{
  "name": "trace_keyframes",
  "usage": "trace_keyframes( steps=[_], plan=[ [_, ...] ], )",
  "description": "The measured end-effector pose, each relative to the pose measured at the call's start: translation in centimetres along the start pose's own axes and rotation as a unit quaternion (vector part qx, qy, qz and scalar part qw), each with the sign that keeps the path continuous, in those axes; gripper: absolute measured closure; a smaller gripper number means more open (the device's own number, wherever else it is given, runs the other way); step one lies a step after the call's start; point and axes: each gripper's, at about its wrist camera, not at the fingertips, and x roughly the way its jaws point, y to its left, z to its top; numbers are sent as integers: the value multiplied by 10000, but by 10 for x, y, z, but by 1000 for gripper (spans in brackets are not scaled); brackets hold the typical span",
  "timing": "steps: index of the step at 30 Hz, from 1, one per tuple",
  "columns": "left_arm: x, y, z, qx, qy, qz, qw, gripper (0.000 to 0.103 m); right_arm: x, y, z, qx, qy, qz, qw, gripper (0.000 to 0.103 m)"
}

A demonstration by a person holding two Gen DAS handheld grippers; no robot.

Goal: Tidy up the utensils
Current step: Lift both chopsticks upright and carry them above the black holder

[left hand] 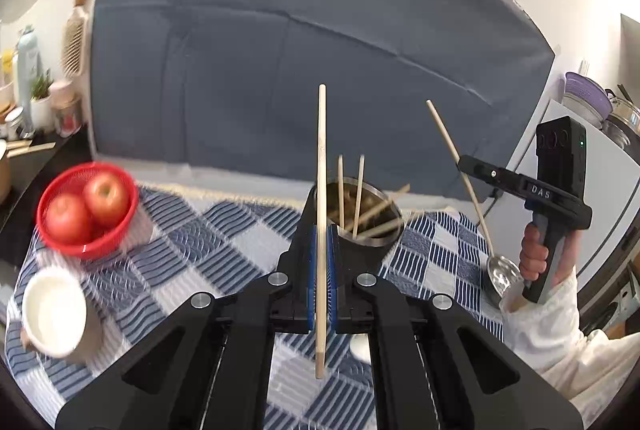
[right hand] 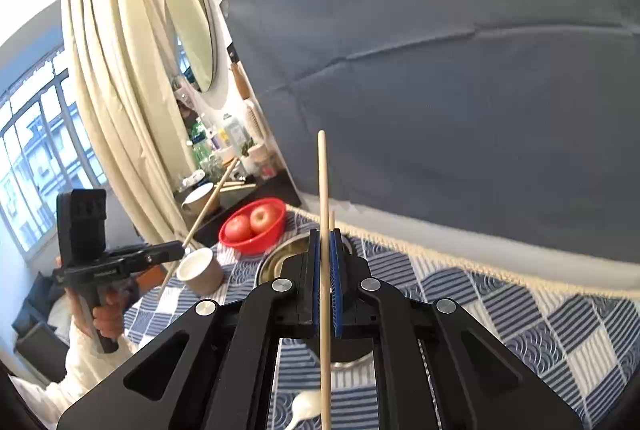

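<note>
While the left gripper (left hand: 321, 242) fingers clamp a chopstick (left hand: 321, 166), right gripper (right hand: 325, 250) fingers clamp a wooden-handled ladle (left hand: 472, 198); metal holder (left hand: 368, 222) between.

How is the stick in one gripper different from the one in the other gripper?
The left gripper clamps a plain wooden chopstick with nothing at its lower end. The right gripper clamps a wooden handle that, seen from the left camera, ends in a shiny metal ladle bowl. The chopstick looks flatter, the handle rounder. Both are pale wood, held roughly upright above the checked cloth.

Bright daylight pouring in from the window (right hand: 38, 166), a bit blown out there. Heavy fisheye bending at my edges, red bowl (left hand: 86, 210) and cup (left hand: 56, 310) motion-blurred.
</note>
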Motion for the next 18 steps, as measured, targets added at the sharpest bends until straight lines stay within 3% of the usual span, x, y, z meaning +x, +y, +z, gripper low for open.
trace_keyframes(
  steps=[5, 9, 14, 18],
  plan=[
    [28, -8, 23, 151, -178, -244, 9994, 98, 16, -6, 16, 68, -159, 101, 9998, 98],
    [50, -11, 34, 150, -457, -672, 9966, 98, 28, -10, 27, 183, -515, 367, 9978, 98],
    [72, -7, 33, -22, -807, -1321, 9880, 98, 48, -4, 35, 137, -811, 624, 9947, 98],
    [86, 0, 29, -175, -1038, -1466, 9836, 98, 68, -5, 37, 190, -810, 778, 9935, 98]
  ],
)
